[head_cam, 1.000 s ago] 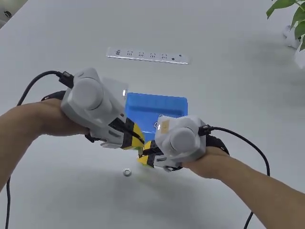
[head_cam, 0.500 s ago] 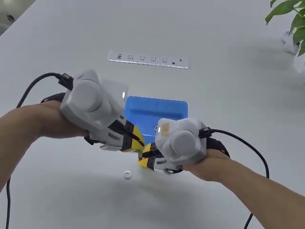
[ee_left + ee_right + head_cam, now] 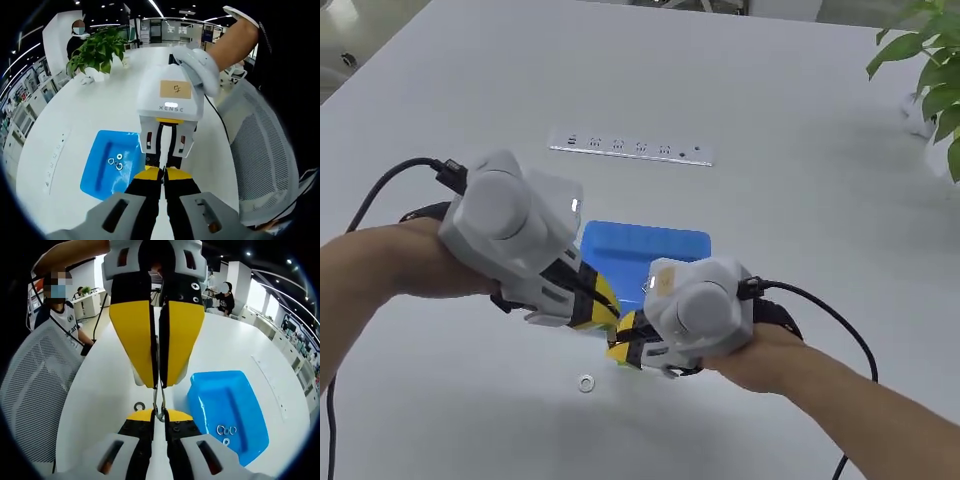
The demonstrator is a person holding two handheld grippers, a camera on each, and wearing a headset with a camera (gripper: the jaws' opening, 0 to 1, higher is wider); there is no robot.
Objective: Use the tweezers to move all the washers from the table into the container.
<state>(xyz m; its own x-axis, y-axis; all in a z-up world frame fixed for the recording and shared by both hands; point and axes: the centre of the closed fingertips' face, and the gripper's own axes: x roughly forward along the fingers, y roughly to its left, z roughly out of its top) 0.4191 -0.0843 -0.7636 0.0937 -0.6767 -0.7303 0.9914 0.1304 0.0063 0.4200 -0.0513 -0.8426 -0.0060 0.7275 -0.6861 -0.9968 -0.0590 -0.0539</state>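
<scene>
Head view: one washer left to fetch, loose on the worktop, just to the near side of where the two claws meet, touching nothing. Right gripper view: a few washers already in the container, off to that claw's right. Mostly done, judging by that, with one trip left as far as can be seen. Tweezers clamped in the left claw, tip reaching down between the jaws of the right claw, set narrow. Gripping or not, cannot tell.
</scene>
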